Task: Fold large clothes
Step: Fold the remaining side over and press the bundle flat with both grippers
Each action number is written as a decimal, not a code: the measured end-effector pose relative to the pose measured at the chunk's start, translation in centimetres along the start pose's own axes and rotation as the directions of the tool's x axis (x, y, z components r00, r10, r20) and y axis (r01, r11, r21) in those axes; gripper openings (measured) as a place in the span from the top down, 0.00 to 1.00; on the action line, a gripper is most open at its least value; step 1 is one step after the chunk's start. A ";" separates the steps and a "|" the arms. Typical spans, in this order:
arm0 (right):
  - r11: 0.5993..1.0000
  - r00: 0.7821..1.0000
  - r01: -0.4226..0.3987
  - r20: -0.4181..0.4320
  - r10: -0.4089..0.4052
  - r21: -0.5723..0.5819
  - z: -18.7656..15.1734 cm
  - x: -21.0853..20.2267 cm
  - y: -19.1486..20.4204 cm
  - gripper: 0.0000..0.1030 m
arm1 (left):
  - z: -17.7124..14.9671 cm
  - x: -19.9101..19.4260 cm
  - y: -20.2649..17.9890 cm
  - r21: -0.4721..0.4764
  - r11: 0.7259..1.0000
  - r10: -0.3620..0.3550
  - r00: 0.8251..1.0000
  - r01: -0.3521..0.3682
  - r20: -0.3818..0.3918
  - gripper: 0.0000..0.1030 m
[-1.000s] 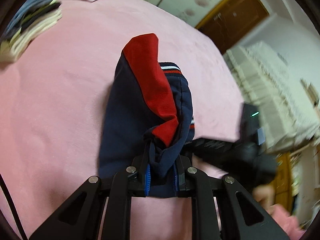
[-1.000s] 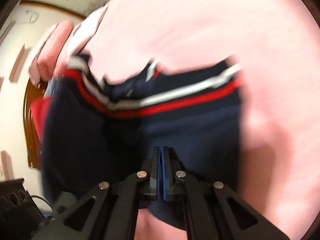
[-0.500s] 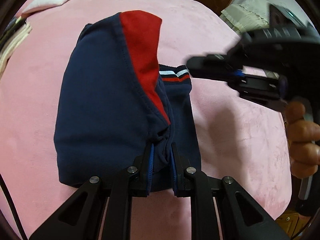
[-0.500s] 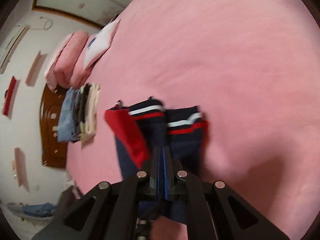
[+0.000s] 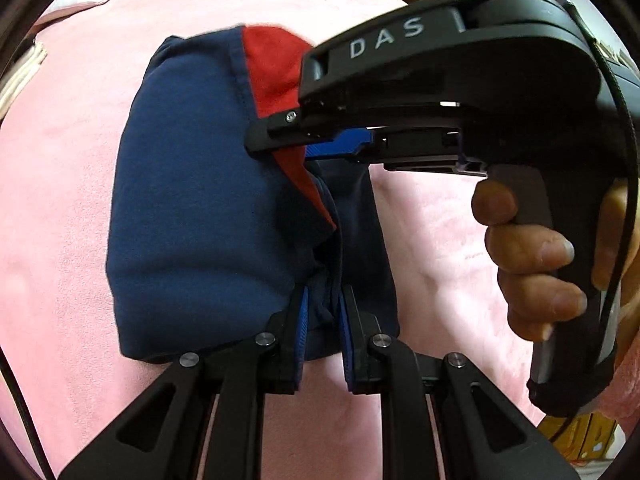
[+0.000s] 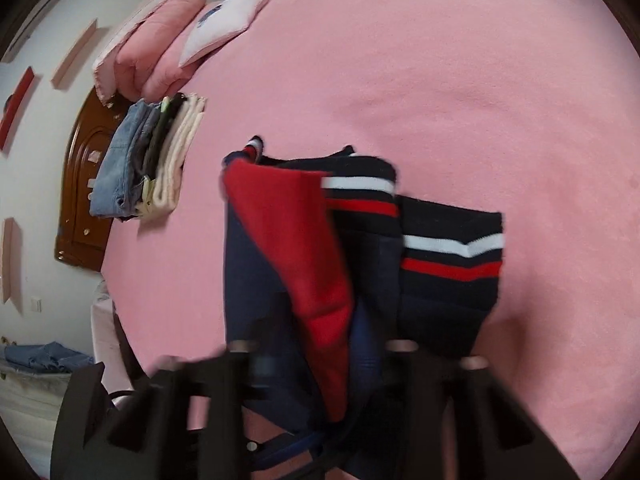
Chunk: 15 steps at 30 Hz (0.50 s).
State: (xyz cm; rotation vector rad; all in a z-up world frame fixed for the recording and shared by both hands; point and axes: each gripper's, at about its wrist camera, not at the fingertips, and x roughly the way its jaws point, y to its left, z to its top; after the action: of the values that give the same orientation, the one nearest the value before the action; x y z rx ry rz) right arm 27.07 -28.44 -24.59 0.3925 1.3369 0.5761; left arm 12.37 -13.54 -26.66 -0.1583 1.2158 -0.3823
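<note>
Navy fabric fills both views: the folded navy-and-red garment (image 5: 192,216) lies on the pink bedspread (image 5: 60,240), and the left gripper (image 5: 322,320) is clamped on a bunched fold at its near edge, blue pads pressing cloth from either side. The left wrist view alone gives us the right gripper (image 5: 276,144) from the side, black body lettered "DAS", tip reaching in over the garment's red panel (image 5: 272,68), with a hand (image 5: 532,264) wrapped round its grip. From here its jaws are opening; whether cloth sits between them I cannot tell, since the tip covers the spot.

Over to the right wrist view, and it's motion-blurred along the bottom: the fingers (image 6: 236,384) are dark smears, no help on the gap. What this view does offer is the garment's far end, striped cuffs (image 6: 452,248) in white and red lying side by side, plus a stack of folded clothes (image 6: 148,156) near the bed's edge, a pink pillow (image 6: 160,44) and a wooden headboard (image 6: 84,184) beyond.
</note>
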 end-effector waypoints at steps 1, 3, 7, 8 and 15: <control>1.000 1.000 -0.003 0.006 0.003 -0.002 0.0 0.0 0.1 0.89 | 0.1 -0.3 0.0 0.003 1.000 0.001 1.000 -0.001 -0.008 0.87; 1.000 0.999 -0.009 0.032 0.009 0.003 -0.3 -0.7 0.1 0.91 | 0.1 -0.7 -0.3 -0.003 1.000 0.001 1.000 -0.001 -0.019 0.87; 0.999 0.998 -0.004 0.062 0.001 0.052 -1.4 -2.4 -0.2 0.91 | -0.2 -2.8 0.7 -0.026 1.000 0.008 0.999 -0.009 -0.037 0.84; 0.998 0.997 -0.001 0.071 -0.004 0.065 -1.7 -3.1 -0.4 0.91 | -0.1 -3.3 0.7 -0.023 1.000 0.014 0.999 -0.015 -0.033 0.83; 0.982 0.993 0.050 0.094 -0.068 0.183 -3.5 -4.6 -4.0 0.91 | 0.6 -5.9 1.9 -0.027 0.998 0.051 0.999 -0.051 -0.013 0.52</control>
State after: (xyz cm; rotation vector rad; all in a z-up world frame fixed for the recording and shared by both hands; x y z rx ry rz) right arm 23.76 -34.62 -23.92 0.5209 1.3044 0.3816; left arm 11.55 -9.68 -21.89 -0.1483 1.2349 -0.3229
